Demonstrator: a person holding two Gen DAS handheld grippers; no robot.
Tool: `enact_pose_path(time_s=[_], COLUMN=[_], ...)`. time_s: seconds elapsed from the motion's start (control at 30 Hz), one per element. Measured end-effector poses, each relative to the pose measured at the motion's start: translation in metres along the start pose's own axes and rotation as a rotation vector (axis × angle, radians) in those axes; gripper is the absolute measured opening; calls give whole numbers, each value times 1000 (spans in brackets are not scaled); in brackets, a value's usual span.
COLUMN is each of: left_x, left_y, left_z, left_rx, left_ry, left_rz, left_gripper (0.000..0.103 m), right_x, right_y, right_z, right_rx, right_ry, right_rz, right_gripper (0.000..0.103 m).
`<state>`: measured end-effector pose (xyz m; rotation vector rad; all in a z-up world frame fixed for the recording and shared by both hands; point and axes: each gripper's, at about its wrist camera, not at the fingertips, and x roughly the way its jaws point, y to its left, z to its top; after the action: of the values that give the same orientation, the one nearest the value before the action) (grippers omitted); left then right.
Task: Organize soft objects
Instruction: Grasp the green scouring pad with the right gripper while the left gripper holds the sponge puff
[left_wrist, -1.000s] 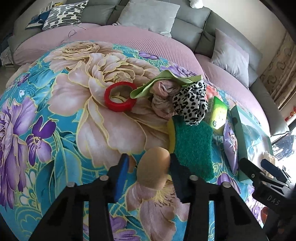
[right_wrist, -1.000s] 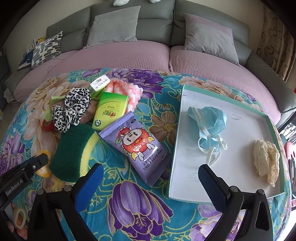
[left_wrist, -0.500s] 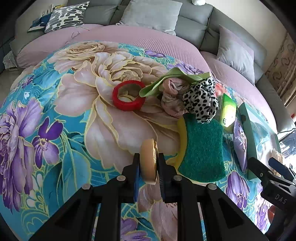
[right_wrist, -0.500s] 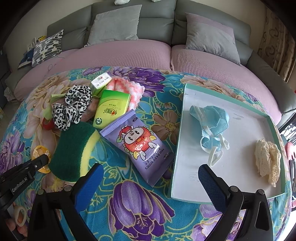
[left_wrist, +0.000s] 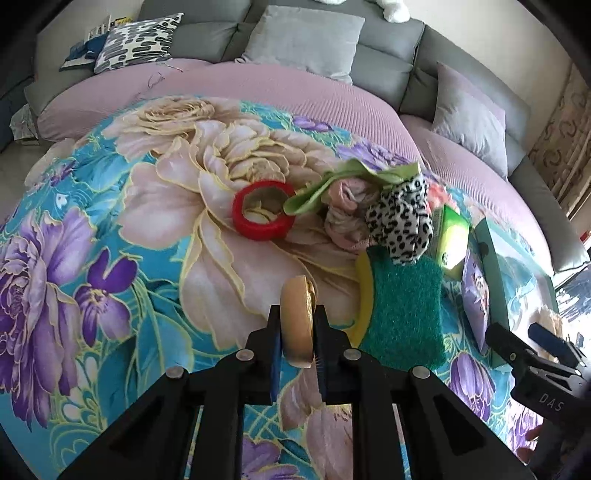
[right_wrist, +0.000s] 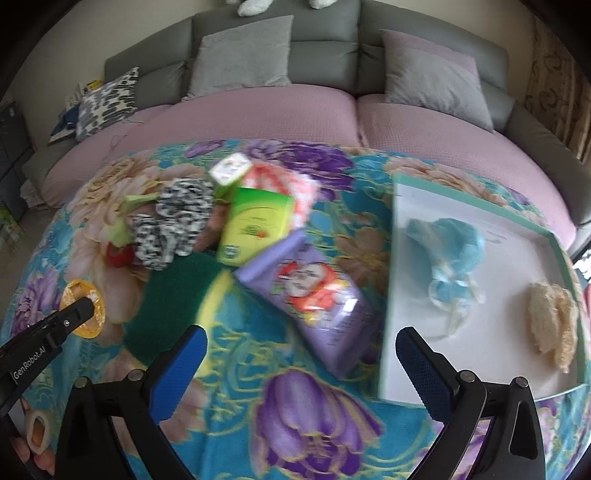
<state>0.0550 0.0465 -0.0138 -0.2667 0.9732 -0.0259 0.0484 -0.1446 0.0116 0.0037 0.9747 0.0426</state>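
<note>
Between left gripper (left_wrist: 297, 343) fingers, tan puff (left_wrist: 296, 322) edge-on, upright

A grey sofa (right_wrist: 325, 55) with grey cushions (right_wrist: 243, 55) is seen behind mauve seat covers (right_wrist: 258, 114); patterned curtains (right_wrist: 554, 74) at right; daylight throughout.

I get bright, soft daylight in both views, with faint shadows. My left wrist picture is sharp; my right wrist picture smears with motion blur across the purple wipes pack (right_wrist: 314, 295). Fisheye bending curves the sofa (left_wrist: 388, 55), and corners go black.
</note>
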Motion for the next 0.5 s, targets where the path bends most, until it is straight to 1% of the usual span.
enact_pose_path(time_s=[0.3, 0.5], left_x=[-24, -31], left_y=[19, 33], left_z=[9, 11], left_rx=[-51, -99], left_ry=[-72, -96], left_rz=[24, 22], left_gripper=[16, 16], right_x=[14, 30], right_y=[56, 79], right_z=[2, -1], right_rx=[-67, -104], right_ry=[1, 32], right_rz=[43, 51], right_gripper=[103, 103])
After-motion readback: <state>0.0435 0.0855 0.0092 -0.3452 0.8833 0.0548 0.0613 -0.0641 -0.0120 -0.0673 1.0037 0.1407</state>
